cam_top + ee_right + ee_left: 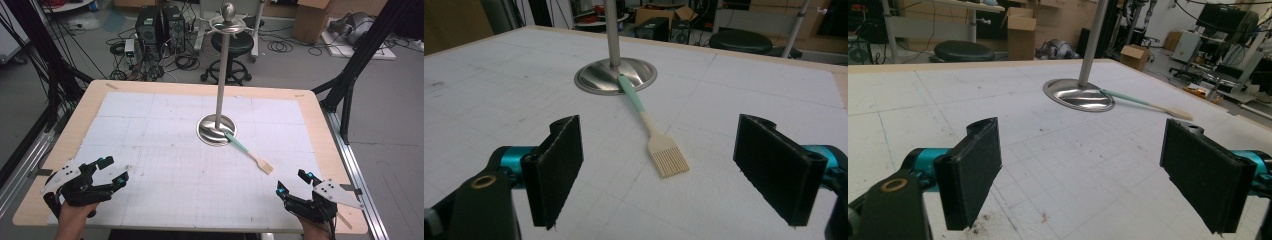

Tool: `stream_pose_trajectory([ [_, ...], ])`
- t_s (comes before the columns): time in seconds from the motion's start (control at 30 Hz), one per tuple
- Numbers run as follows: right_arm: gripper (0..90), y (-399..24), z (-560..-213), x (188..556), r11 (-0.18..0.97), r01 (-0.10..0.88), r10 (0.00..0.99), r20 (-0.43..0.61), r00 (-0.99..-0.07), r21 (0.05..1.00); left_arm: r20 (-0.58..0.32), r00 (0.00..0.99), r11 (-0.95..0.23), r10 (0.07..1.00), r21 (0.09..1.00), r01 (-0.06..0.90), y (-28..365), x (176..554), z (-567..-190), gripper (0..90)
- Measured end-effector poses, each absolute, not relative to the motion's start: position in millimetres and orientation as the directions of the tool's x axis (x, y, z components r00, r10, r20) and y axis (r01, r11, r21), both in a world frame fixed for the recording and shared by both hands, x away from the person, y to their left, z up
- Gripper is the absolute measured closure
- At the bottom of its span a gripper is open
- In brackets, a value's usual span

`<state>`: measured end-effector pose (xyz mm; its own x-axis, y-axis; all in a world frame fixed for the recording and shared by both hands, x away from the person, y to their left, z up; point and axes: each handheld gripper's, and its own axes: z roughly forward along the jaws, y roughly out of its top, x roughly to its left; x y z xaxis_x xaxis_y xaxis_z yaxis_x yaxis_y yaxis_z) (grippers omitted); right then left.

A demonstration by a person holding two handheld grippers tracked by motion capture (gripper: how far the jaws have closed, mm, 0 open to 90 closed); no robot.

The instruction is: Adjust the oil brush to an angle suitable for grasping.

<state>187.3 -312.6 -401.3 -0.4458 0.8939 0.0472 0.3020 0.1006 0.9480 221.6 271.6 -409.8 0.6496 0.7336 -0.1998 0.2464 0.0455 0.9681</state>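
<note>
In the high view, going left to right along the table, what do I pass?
left gripper → stand base → basting brush, its green handle tip resting on the base and its bristle head out to the right → right gripper.

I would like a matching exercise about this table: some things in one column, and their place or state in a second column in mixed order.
Things:
1. brush
2. metal stand
3. left gripper
4. stool

Places or states:
A. on the floor beyond the table
B. open, at the table's near left corner
C. upright in the middle of the table
D. lying flat, handle tip on the stand's base

Pairs: 1-D, 2-C, 3-B, 4-A
</note>
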Motion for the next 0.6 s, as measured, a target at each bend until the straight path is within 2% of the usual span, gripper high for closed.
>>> stream_pose_trajectory([
  [0.1,27.4,-313,-402,187,0.102,0.303,0.886,0.052,-0.460,0.947,-0.207,0.644,0.055,0.737,0.967,0.248,272,223,-411,17.4],
  [0.17,27.9,-313,-402,188,0.105,0.307,0.885,0.052,-0.462,0.946,-0.208,0.642,0.055,0.738,0.967,0.250,273,223,-411,17.5],
  [0.3,38.6,-312,-402,191,0.107,0.318,0.885,0.056,-0.462,0.942,-0.212,0.639,0.057,0.739,0.965,0.255,273,223,-412,17.7],
  [0.33,43.1,-312,-402,193,0.103,0.322,0.886,0.060,-0.459,0.941,-0.212,0.639,0.056,0.739,0.965,0.255,273,223,-412,17.8],
  [0.4,66.6,-312,-403,199,0.098,0.327,0.885,0.068,-0.460,0.940,-0.209,0.640,0.049,0.739,0.965,0.258,273,223,-412,18.0],
  [0.47,85.0,-311,-403,208,0.094,0.347,0.885,0.082,-0.459,0.933,-0.208,0.645,0.044,0.735,0.965,0.260,272,223,-413,18.1],
  [0.5,88.9,-310,-404,214,0.094,0.361,0.887,0.087,-0.453,0.928,-0.208,0.645,0.044,0.735,0.965,0.260,272,223,-413,18.1],
  [0.6,89.5,-306,-408,234,0.101,0.400,0.898,0.090,-0.430,0.911,-0.199,0.652,0.027,0.731,0.964,0.264,270,223,-414,18.5],
])
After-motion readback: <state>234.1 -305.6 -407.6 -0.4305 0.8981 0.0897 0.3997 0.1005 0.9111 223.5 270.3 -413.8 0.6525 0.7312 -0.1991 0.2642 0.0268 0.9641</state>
